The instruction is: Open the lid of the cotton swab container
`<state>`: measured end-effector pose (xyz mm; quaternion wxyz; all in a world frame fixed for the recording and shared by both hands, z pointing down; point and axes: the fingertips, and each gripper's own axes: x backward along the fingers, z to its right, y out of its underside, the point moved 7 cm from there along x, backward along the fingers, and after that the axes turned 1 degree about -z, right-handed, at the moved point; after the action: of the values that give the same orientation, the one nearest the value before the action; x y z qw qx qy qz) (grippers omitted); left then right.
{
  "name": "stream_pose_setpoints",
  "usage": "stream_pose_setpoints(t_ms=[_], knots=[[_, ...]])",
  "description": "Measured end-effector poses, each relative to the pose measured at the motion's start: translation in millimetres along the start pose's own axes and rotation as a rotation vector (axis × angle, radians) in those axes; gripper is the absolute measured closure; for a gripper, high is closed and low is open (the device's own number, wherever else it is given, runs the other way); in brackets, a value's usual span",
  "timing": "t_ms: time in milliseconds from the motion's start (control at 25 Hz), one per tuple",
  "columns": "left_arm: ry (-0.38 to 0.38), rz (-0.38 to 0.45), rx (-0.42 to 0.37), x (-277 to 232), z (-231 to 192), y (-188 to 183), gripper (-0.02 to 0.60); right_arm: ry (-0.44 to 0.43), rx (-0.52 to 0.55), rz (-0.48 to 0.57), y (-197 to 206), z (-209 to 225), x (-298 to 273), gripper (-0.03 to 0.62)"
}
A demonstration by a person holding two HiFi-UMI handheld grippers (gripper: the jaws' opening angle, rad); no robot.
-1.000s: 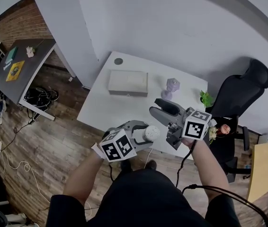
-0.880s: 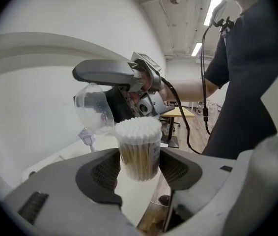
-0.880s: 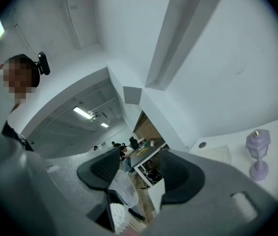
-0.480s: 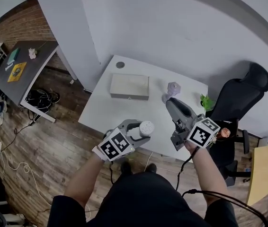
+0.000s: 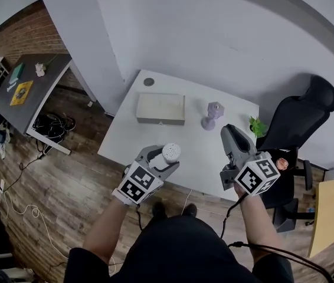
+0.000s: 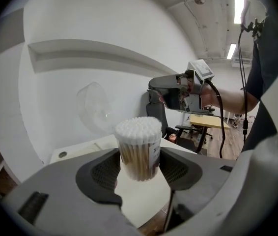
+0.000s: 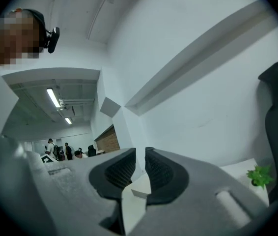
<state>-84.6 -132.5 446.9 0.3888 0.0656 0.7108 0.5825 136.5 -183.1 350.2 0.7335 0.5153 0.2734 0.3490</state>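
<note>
A clear cotton swab container (image 6: 139,149), packed with swabs whose white tips show at its top, stands upright between the pads of my left gripper (image 6: 139,167), which is shut on it. In the head view the container (image 5: 170,152) and left gripper (image 5: 166,159) are held in the air in front of the table's near edge. My right gripper (image 5: 229,130) is off to the right, apart from the container and pointing away over the table. Its jaws (image 7: 140,157) are closing to a narrow gap with nothing between them. A faint translucent round shape (image 6: 95,107) shows against the wall; what it is I cannot tell.
A white table (image 5: 155,140) carries a flat pale box (image 5: 160,108), a small purple stand (image 5: 213,114) and a little green plant (image 5: 255,124). A black office chair (image 5: 300,117) stands at its right. A dark desk (image 5: 31,81) and floor cables (image 5: 49,122) lie to the left.
The right gripper drew back from the container's top to the right and its jaws narrowed. The left gripper, still holding the container, shifted slightly left and turned upward.
</note>
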Motion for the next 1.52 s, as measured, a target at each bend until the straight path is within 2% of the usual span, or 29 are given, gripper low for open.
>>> stream_pose_setpoints(t_ms=[120, 360, 440, 800, 1520], knots=[[-0.05, 0.001, 0.009, 3, -4, 1, 0.336, 0.019, 0.053, 0.013, 1, -1, 8, 0.546], [-0.122, 0.027, 0.044, 8, -10, -1, 0.336, 0.087, 0.266, -0.002, 6, -5, 18, 0.545], [-0.143, 0.04, 0.037, 9, -12, -3, 0.336, 0.095, 0.304, -0.013, 10, -5, 19, 0.54], [-0.182, 0.066, 0.078, 14, -19, -6, 0.336, 0.088, 0.357, -0.019, 14, -7, 20, 0.536], [-0.206, 0.072, 0.071, 13, -31, -10, 0.336, 0.116, 0.371, 0.023, 6, 8, 23, 0.536]])
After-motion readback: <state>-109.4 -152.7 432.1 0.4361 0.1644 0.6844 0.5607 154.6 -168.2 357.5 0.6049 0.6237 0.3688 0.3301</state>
